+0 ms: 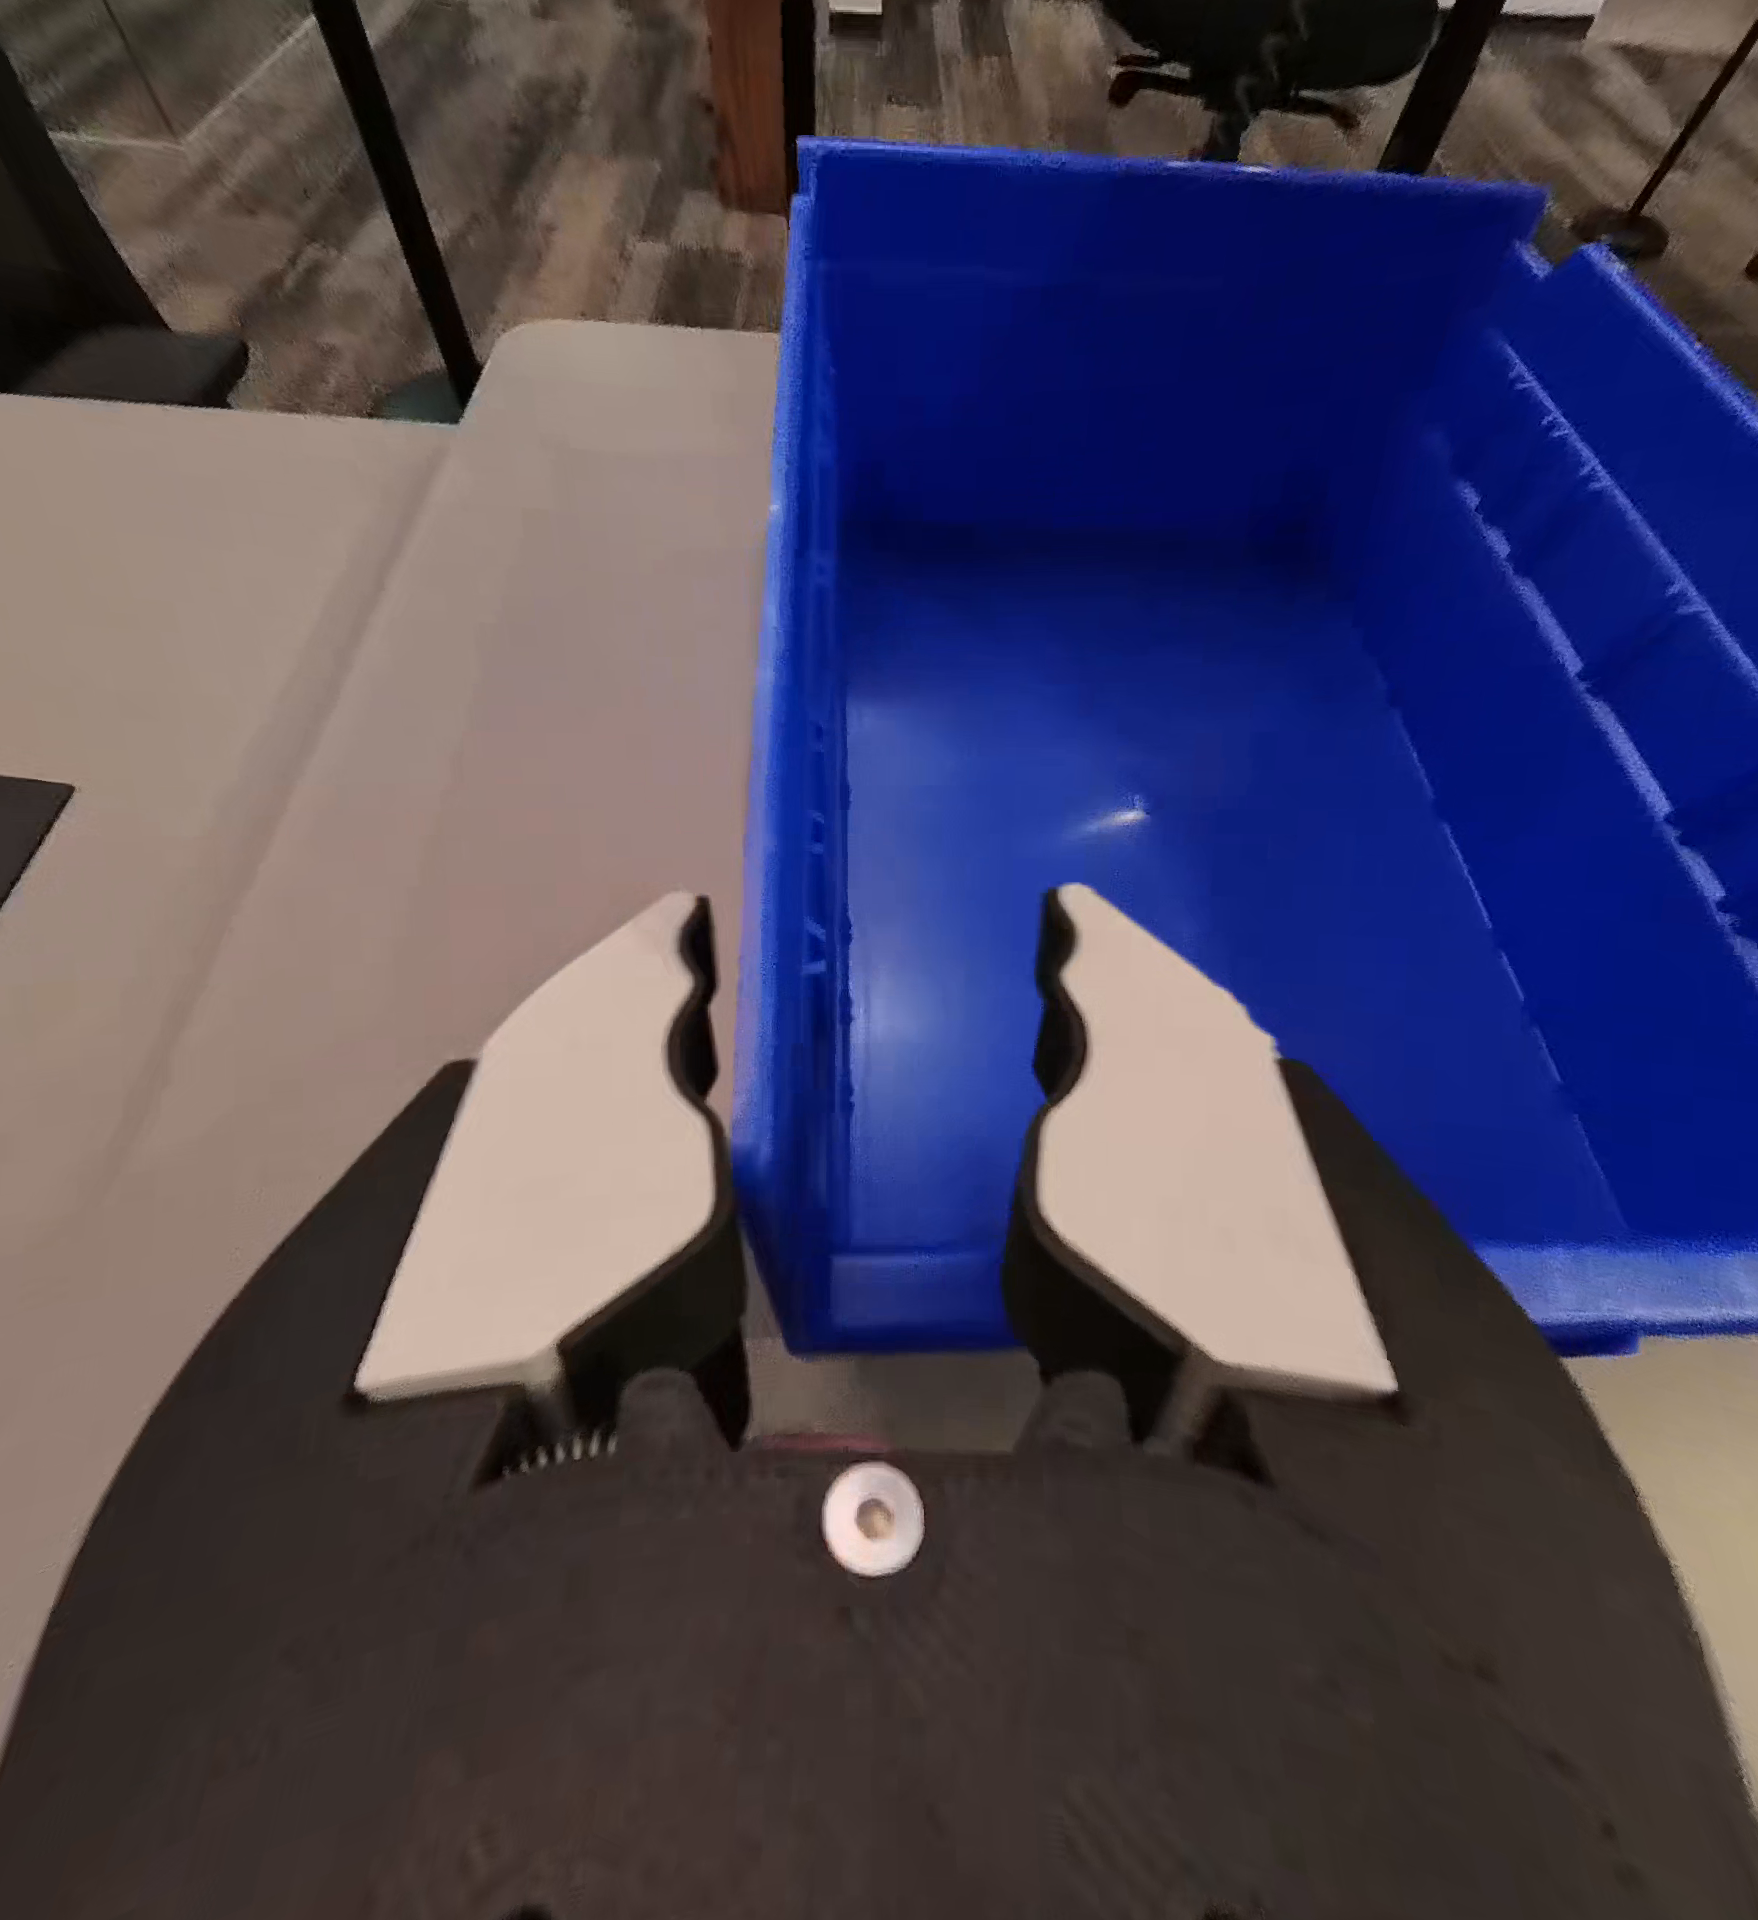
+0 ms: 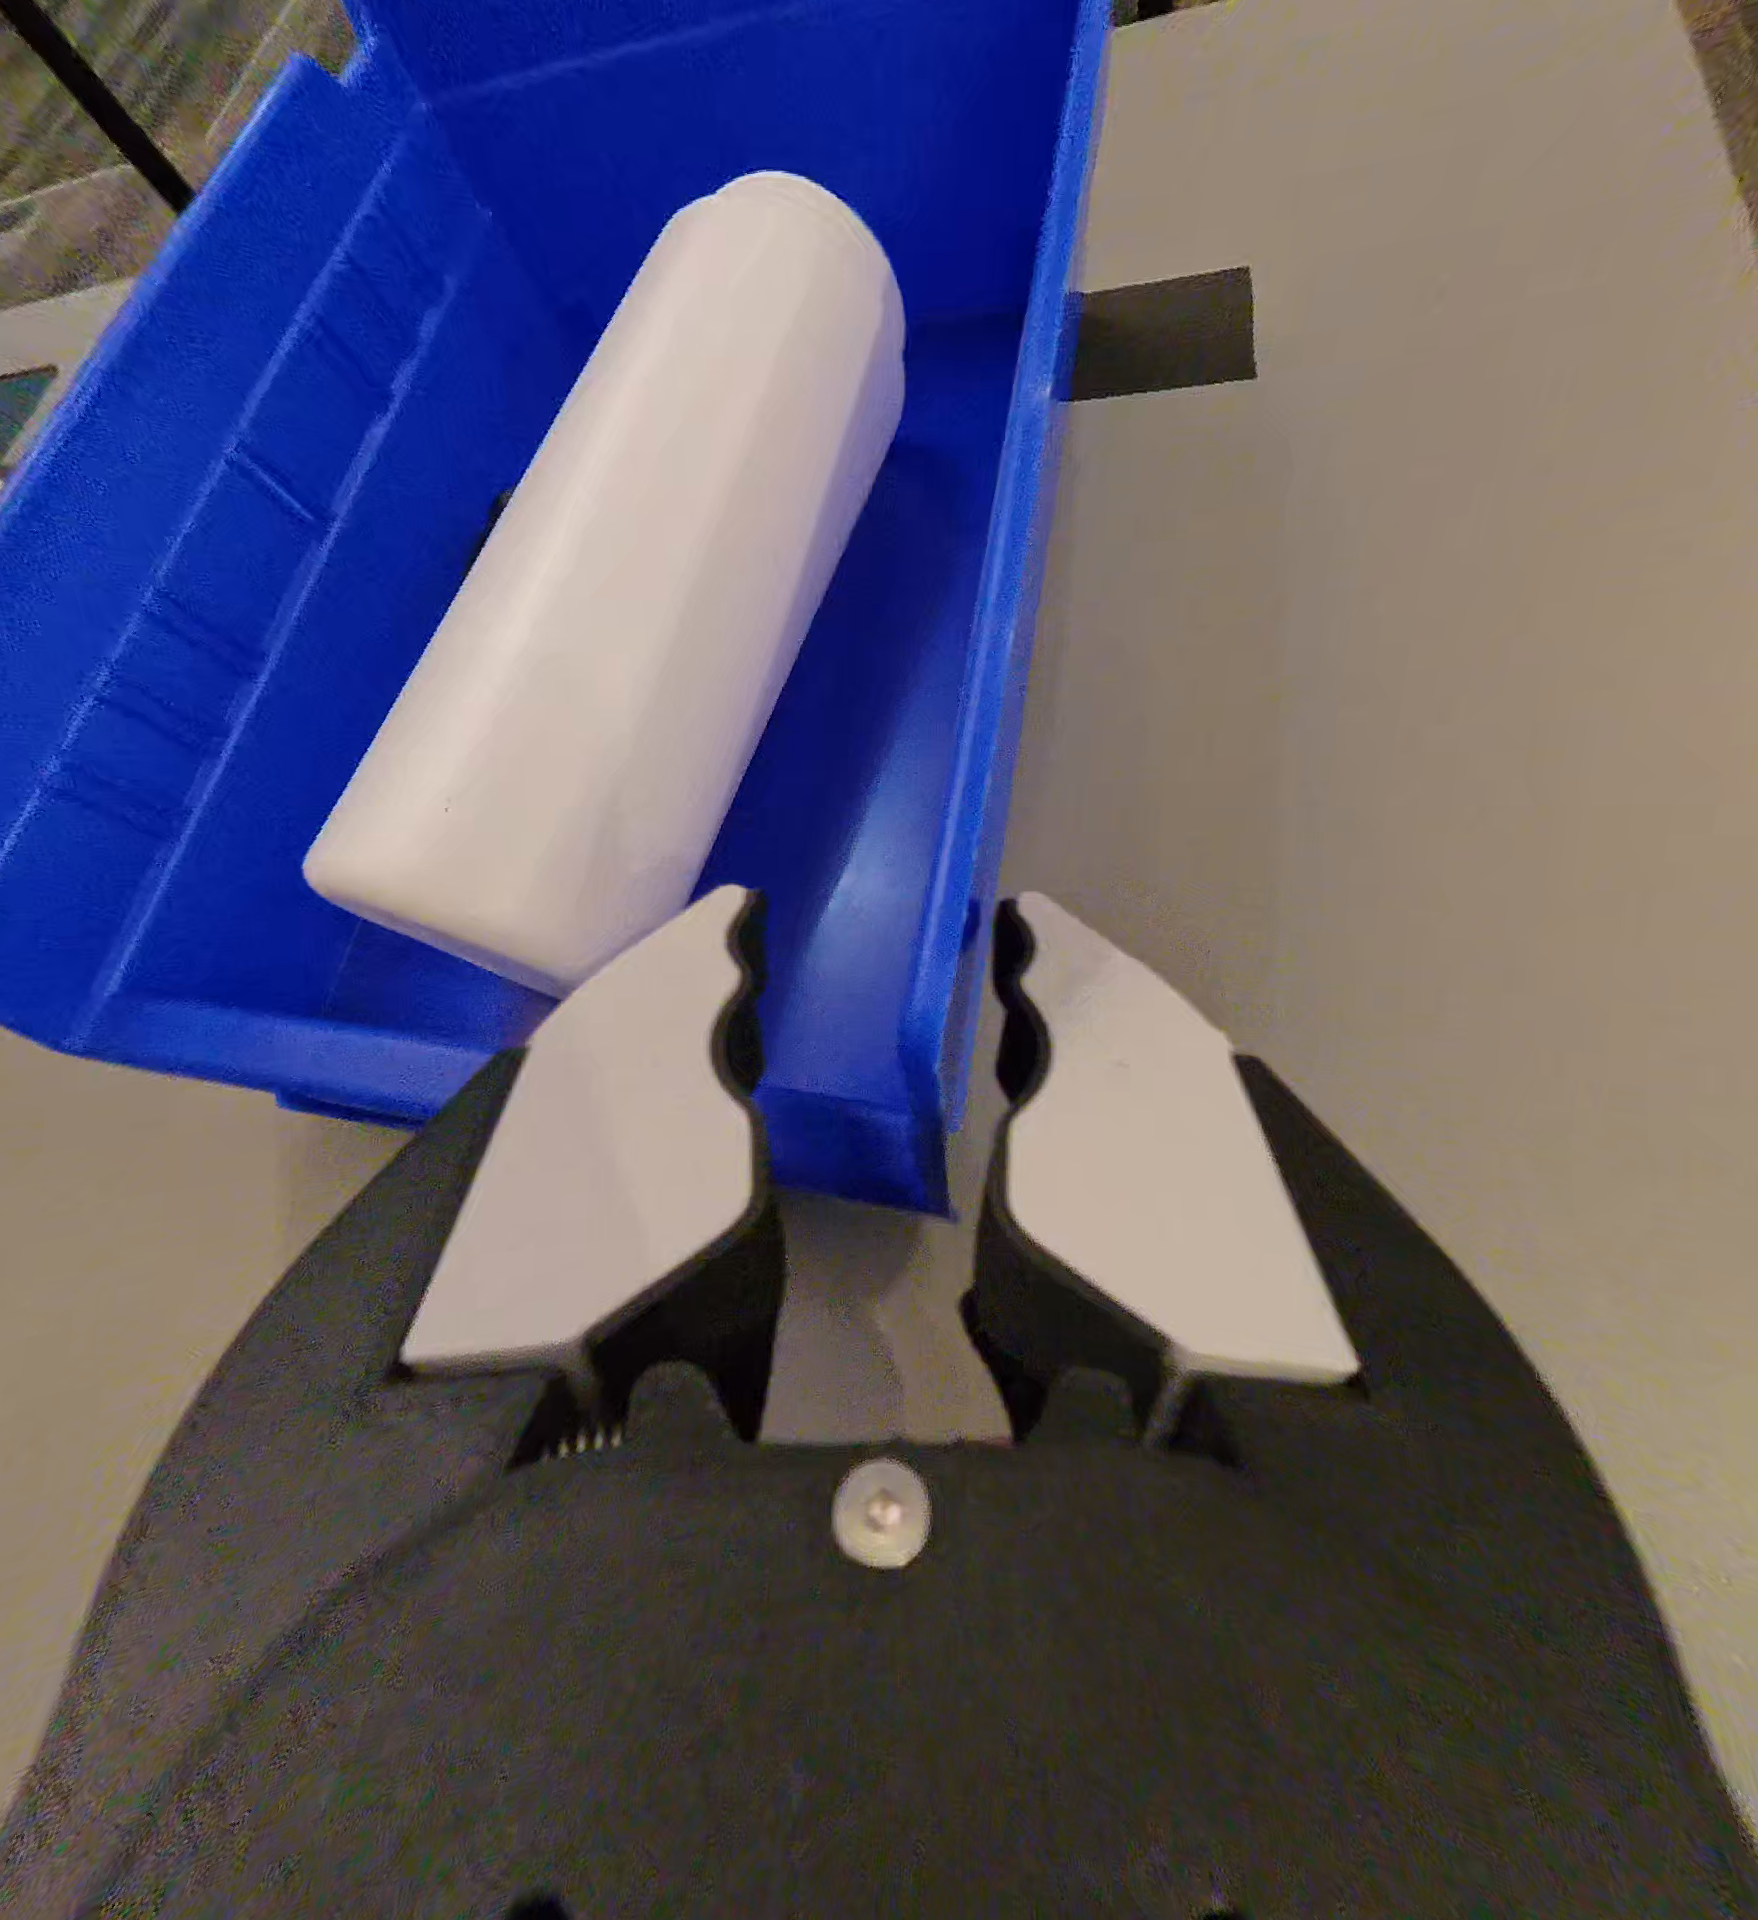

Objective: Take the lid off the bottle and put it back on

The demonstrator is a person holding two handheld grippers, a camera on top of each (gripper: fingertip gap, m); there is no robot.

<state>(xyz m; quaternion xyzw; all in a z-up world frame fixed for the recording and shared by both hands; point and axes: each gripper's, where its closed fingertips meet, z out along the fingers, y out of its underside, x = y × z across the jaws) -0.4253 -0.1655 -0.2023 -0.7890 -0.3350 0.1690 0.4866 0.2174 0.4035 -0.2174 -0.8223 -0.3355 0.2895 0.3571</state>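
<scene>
- Bottle (image 2: 605, 582) first: a white cylinder lying on its side on the floor of a blue bin (image 2: 1000, 623), ahead and a little to the left of the right gripper (image 2: 870, 914), with its near end just beyond that gripper's left fingertip.
- Right gripper: spread apart, nothing between its jaws; its tips straddle the bin's near right wall, so one finger sits over the inside and the other over the grey table (image 2: 1426, 831).
- Left gripper (image 1: 875, 909): also spread and empty, hanging over the near left corner of a second blue bin (image 1: 1114, 468), whose floor ahead of the tips shows nothing in it.
- Lid: I cannot tell which end of the bottle carries it; a small dark patch shows at the bottle's left flank, too hidden to name.
- Step in hand, as I judge it: the very start, an approach, with the lid not yet touched.
- Next move likely calls for the right gripper to shift left and forward until the bottle's body lies between its jaws, then close on it and lift it out.
- Left gripper would then need to come across to the cap end to twist it off.
- Dark tape strip (image 2: 1166, 332) lies on the table right of the bin, out of the way.
</scene>
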